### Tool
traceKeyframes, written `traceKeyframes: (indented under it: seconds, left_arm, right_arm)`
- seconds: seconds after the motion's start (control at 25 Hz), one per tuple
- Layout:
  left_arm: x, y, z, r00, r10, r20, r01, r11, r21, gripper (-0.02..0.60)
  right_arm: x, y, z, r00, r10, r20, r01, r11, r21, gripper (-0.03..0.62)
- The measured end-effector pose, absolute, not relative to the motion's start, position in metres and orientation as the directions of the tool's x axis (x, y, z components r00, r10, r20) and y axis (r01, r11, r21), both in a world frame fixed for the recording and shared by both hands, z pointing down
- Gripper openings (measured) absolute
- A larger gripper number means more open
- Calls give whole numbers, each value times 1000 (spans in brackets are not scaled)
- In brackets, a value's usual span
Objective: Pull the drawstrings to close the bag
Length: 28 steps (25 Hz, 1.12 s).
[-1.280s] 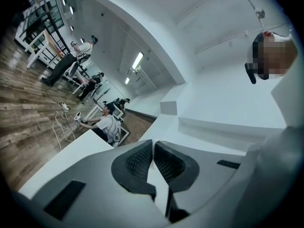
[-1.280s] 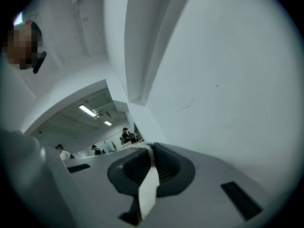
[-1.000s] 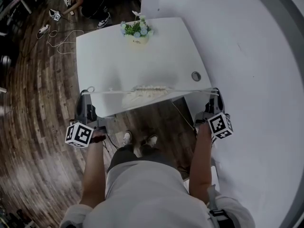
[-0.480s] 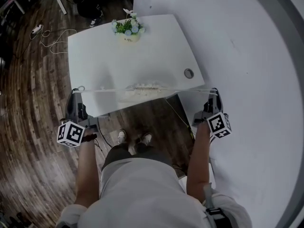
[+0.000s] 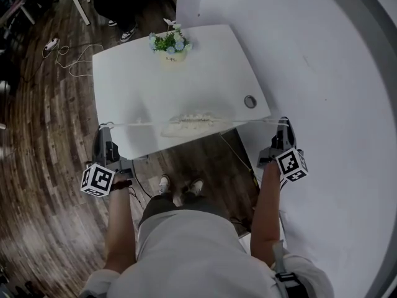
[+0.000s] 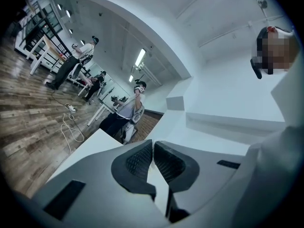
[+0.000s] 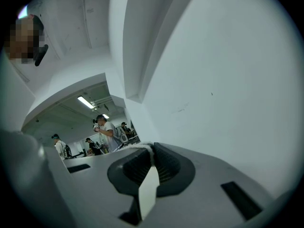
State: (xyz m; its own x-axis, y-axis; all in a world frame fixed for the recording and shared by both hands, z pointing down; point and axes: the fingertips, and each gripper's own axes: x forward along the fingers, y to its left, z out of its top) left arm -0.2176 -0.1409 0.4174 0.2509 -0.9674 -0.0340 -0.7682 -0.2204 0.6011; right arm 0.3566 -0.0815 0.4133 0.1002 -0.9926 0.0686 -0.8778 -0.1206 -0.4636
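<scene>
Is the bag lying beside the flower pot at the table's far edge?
No, the bag lies at the near edge of the table, while the flower pot stands apart at the far edge.

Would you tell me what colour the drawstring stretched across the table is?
White, a thin cord; the drawstring shows best in the head view.

White table [image 5: 186,73]; a cream-white bag [image 5: 192,121] and white drawstrings [image 5: 142,123] at its six o'clock edge. Green-leaved, pale blue flowers [image 5: 169,41] at twelve. Dark brown wood-grain floor [image 5: 43,166] at nine (streaky planks). The left gripper [image 5: 103,129] and right gripper [image 5: 285,123] carry cubes patterned in black-and-white squares.
</scene>
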Motion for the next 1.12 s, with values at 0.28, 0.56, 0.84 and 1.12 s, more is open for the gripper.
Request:
traceKeyframes:
  seconds: [0.28,0.56,0.84,1.12]
  left_arm:
    - [-233,-145,416,225,-974,-35,-782,-201,590,23]
    - [-231,-160,417,240,-970,-43,-812,-225,539,23]
    - [-235,-171,420,208,-977,-43,-807,-197,557,23]
    - [-247,-178,397,181,-980,-84,-830,-198,521,14]
  right_arm:
    - [363,-89,406,98,-992,75,-892,-121,-436,38]
    - [369,-99,395,110,-992,65,-905,-127,-406,38]
    - [379,-112,396,120,-991,57,-892,-133,-431,38]
    - [395,-127,361,124,-992,18,-935,-123,-332,38]
